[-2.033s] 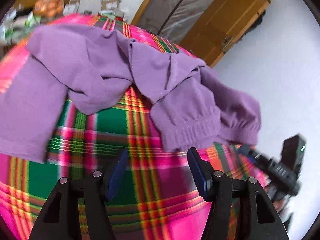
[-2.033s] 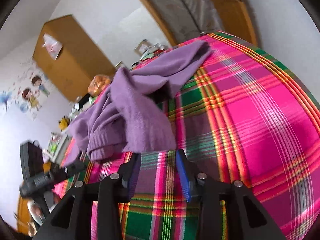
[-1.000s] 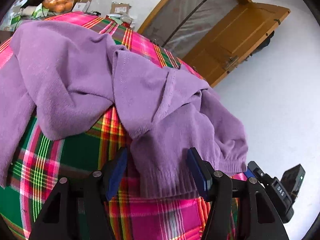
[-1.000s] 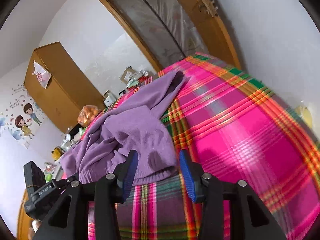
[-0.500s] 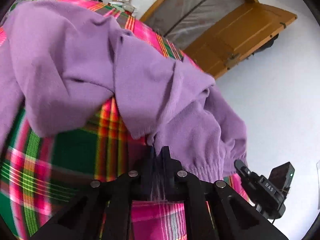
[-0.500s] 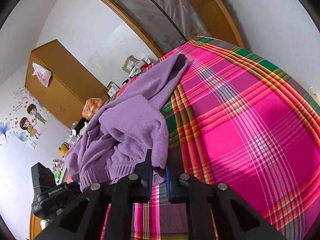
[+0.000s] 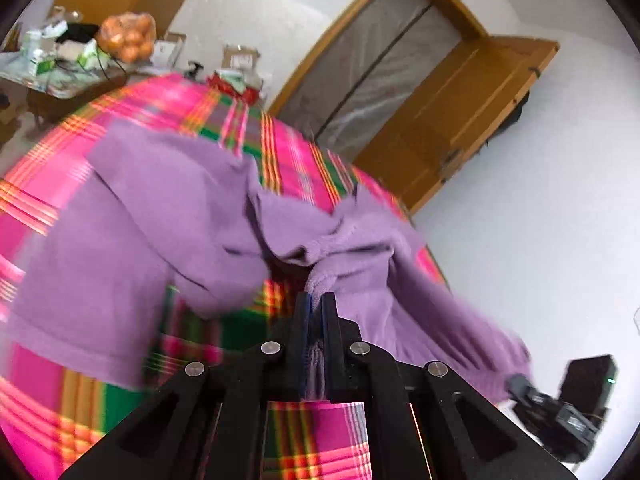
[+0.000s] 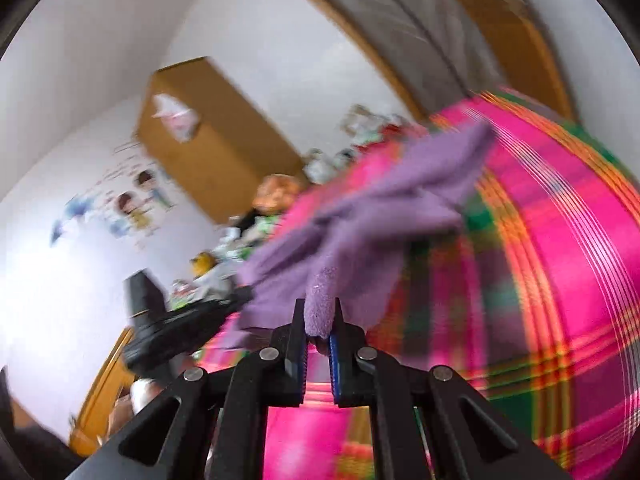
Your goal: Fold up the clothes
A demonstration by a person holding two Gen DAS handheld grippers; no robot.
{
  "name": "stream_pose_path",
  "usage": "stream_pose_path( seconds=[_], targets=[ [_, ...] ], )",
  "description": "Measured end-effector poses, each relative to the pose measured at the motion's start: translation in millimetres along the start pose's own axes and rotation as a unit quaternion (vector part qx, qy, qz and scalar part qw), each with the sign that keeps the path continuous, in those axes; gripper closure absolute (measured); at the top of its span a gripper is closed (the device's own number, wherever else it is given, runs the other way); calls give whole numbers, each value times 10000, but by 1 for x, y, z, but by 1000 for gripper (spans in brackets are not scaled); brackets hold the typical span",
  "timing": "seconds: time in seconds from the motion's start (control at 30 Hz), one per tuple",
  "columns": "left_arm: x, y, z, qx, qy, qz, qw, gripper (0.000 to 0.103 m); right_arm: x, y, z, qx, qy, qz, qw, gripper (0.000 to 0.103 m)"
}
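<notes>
Left wrist view: we see our left gripper (image 7: 315, 306) pinching the fuzzy purple sweater's (image 7: 132, 240) bunched hem | right gripper (image 8: 318, 320) clamps another fold | sweater drapes over the plaid bedspread (image 7: 296, 168).

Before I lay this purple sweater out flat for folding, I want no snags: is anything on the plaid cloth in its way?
Nothing visible: the purple sweater hangs from both grippers, and the plaid cloth around it looks bare; clutter sits beyond its far edge.
</notes>
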State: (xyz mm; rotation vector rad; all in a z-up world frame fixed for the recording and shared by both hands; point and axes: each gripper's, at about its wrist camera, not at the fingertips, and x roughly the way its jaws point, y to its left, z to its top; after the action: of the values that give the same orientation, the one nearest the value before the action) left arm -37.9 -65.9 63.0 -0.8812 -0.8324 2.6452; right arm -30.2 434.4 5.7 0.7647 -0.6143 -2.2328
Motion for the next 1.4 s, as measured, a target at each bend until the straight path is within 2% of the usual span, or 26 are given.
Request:
stream_pose_path(
  seconds=[0.17,0.23,0.3,0.4,0.43,0.5,0.57,0.63,0.73,0.8,0.93,1.07,1.17,1.2,1.27,1.3,1.33,1.37,1.4],
  targets=[
    [-65,31,25,-112,-722,301,9969,103,-5,59,-6,-476,132,784,9957,94],
    [-96,48,31,-177,-1031,512,9932,103,1,70,-16,-579,373,929,9933,94],
    [-118,65,34,-246,-1158,642,9909,103,13,70,-32,-615,818,862,9910,94],
    [-127,79,23,-190,-1035,696,9920,103,29,57,-50,-422,1321,546,9888,91],
    [-125,81,20,-160,-936,670,9932,103,27,53,-49,-394,1319,405,9897,90],
    [-113,83,13,-87,-692,594,9958,103,16,50,-45,-438,1180,164,9919,84],
    [-97,82,6,6,-398,519,9979,101,4,56,-31,-750,876,-104,9933,69],
    [-80,78,0,137,-118,417,9990,99,-8,63,-16,-1082,561,-382,9918,58],
    [-60,72,-11,319,159,348,9988,98,5,79,0,-1892,573,-883,9763,56],
    [-51,68,-19,398,304,314,9982,93,27,85,4,-2340,690,-991,9647,56],
    [-35,70,-27,439,521,410,9968,92,91,87,-4,-3316,1230,-1193,9277,56],
    [-30,71,-29,472,617,413,9961,92,144,82,-7,-3894,1640,-1286,8972,56],
    [-26,70,-30,503,682,378,9957,92,171,77,-8,-4330,1733,-1487,8720,57],
    [-25,70,-31,521,723,354,9954,92,178,77,-7,-4447,1707,-1557,8654,57],
    [-23,70,-31,537,782,327,9950,92,185,77,-4,-4547,1686,-1527,8611,57],
    [-22,71,-31,529,810,304,9948,92,187,76,-3,-4550,1723,-1510,8605,60],
    [-21,71,-31,518,839,278,9947,92,188,74,-2,-4541,1772,-1496,8602,82],
    [-20,72,-31,499,860,253,9947,92,186,73,0,-4472,1774,-1438,8648,96],
    [-20,73,-31,485,865,239,9948,92,183,73,3,-4385,1762,-1368,8706,96]
  ],
)
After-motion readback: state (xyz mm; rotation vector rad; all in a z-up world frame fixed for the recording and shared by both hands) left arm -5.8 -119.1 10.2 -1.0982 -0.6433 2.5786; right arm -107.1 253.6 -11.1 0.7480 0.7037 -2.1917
